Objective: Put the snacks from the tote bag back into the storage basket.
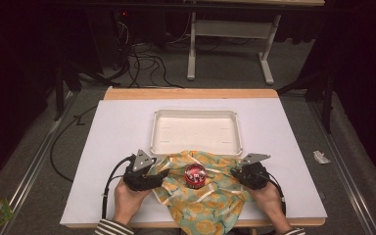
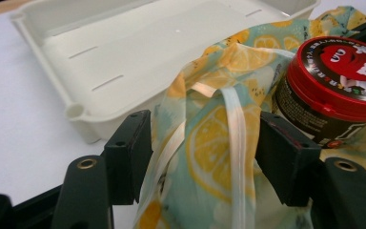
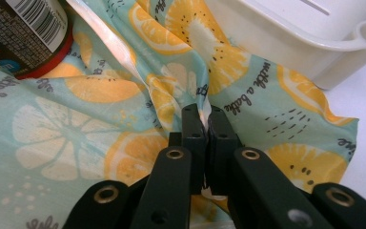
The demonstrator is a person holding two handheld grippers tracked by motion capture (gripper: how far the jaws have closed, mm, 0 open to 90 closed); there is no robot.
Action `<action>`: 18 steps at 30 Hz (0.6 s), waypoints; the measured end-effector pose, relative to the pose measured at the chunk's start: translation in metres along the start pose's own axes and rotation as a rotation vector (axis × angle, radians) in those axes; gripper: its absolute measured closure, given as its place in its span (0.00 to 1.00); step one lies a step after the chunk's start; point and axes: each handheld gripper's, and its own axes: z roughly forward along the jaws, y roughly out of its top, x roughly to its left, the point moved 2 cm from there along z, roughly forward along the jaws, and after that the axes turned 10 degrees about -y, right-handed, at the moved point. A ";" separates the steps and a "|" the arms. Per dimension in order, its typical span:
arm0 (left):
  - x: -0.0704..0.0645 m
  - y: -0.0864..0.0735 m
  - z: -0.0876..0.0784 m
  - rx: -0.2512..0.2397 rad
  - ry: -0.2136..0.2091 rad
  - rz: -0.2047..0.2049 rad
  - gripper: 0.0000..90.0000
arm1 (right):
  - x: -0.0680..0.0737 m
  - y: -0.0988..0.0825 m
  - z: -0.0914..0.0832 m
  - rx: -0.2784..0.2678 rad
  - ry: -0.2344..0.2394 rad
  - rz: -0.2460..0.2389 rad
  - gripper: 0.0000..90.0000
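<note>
A lemon-print cloth [image 1: 200, 196] lies crumpled at the near edge of the white table, spilling over the front. A round tin with a red lid [image 1: 195, 176] stands upright on it. My left gripper [image 1: 159, 175] is at the cloth's left edge; in the left gripper view [image 2: 202, 129] its jaws stand wide apart around a raised fold of cloth [image 2: 214, 157] and its ribbon trim, with the tin [image 2: 333, 90] just to the right. My right gripper [image 1: 235, 172] is shut on a pinched fold of the cloth [image 3: 76, 124] at the right edge [image 3: 202, 114].
An empty white tray [image 1: 196, 113] sits mid-table just beyond the cloth, its near wall touching the fabric [image 2: 38, 47]. Bare table surface [image 1: 117, 137] lies to the left and right. Cables and a table frame stand on the floor behind.
</note>
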 end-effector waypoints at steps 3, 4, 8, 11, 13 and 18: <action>0.006 0.001 0.014 0.014 0.019 -0.003 0.44 | 0.000 0.000 0.000 -0.002 0.006 -0.003 0.99; 0.008 0.000 0.017 0.026 0.019 -0.013 0.46 | 0.000 0.000 0.000 -0.002 0.006 -0.004 0.99; 0.013 -0.005 0.028 0.070 0.001 -0.033 0.53 | 0.001 0.000 0.000 0.002 0.013 -0.012 0.97; 0.014 -0.008 0.033 0.095 -0.019 -0.046 0.57 | 0.002 0.001 -0.001 -0.001 0.011 -0.017 0.94; 0.015 -0.011 0.035 0.106 -0.025 -0.051 0.58 | 0.003 0.003 -0.002 -0.010 0.010 -0.020 0.87; 0.015 -0.013 0.037 0.122 -0.029 -0.042 0.64 | 0.000 0.009 -0.014 -0.080 -0.022 -0.017 0.71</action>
